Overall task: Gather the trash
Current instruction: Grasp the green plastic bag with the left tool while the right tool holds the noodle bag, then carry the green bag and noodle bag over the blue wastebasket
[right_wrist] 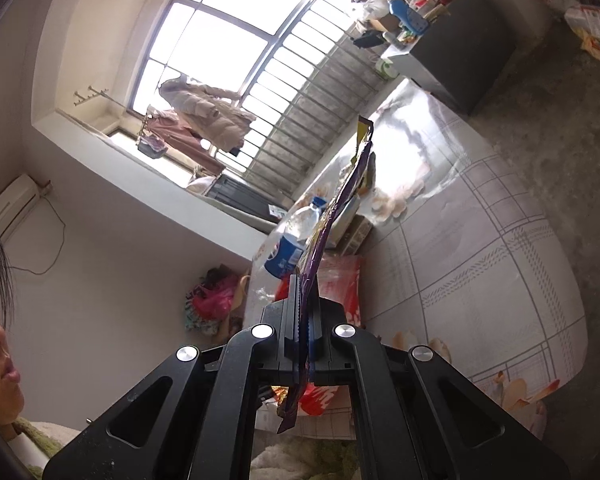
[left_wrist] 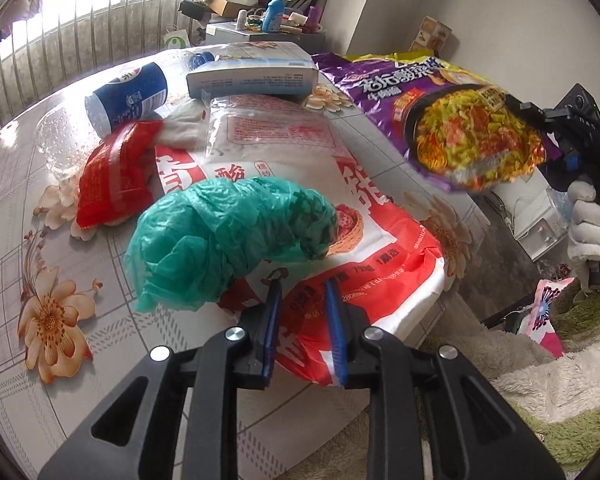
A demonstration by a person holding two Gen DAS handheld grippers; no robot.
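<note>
left gripper [left_wrist: 301,286] sits low in the left wrist view, jaws narrowly parted with the blue pads [left_wrist: 333,320] standing just over the near edge of the large red and white bag [left_wrist: 339,248]; the pads do not press on it, and whether they touch it cannot be told. a crumpled green plastic bag [left_wrist: 228,232] lies on top of that bag, at about ten o'clock from the fingertips, just beside them. further out at eleven o'clock lie a red wrapper [left_wrist: 116,172], a blue-labelled plastic bottle [left_wrist: 128,96] on its side and a white and blue carton [left_wrist: 252,72], all on the flower-patterned table [left_wrist: 40,240]. at two o'clock the right gripper [left_wrist: 539,120] is held by a gloved hand [left_wrist: 591,224] off the table's far edge, clamped on a purple noodle bag [left_wrist: 439,108] that hangs in the air above the table corner. the right wrist view confirms it: jaws closed tight on the purple bag's edge, the bag standing edge-on along the fingers toward twelve o'clock, the bottle just beyond it at eleven o'clock.
</note>
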